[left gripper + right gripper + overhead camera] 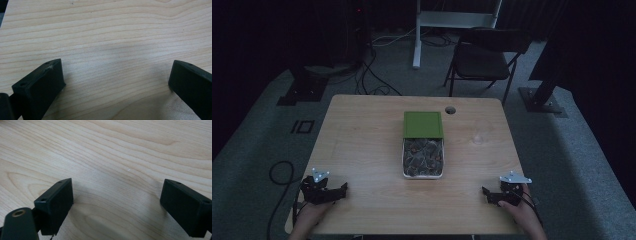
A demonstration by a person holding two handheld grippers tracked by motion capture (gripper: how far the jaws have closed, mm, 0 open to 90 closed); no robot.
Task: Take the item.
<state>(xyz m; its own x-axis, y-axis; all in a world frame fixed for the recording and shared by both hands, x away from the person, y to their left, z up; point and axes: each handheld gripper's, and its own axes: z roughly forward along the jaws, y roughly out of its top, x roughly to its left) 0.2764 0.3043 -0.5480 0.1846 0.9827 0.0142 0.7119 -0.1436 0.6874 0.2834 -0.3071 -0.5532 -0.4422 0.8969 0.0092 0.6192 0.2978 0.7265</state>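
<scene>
Box (423,158), white-walled and full of dark mixed pieces, sits at the centre of the wooden worktop (362,145), its green lid (423,123) slid back toward the far edge so the contents lie exposed. Left tool (343,189) rests at the near left corner, right tool (485,192) at the near right, both with jaws spread and empty, well apart from the box, likely a waiting pose. A folding chair (484,59) stands beyond.

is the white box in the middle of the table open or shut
Open: the green flat lid sits slid back, baring dark contents in the white box.
</scene>
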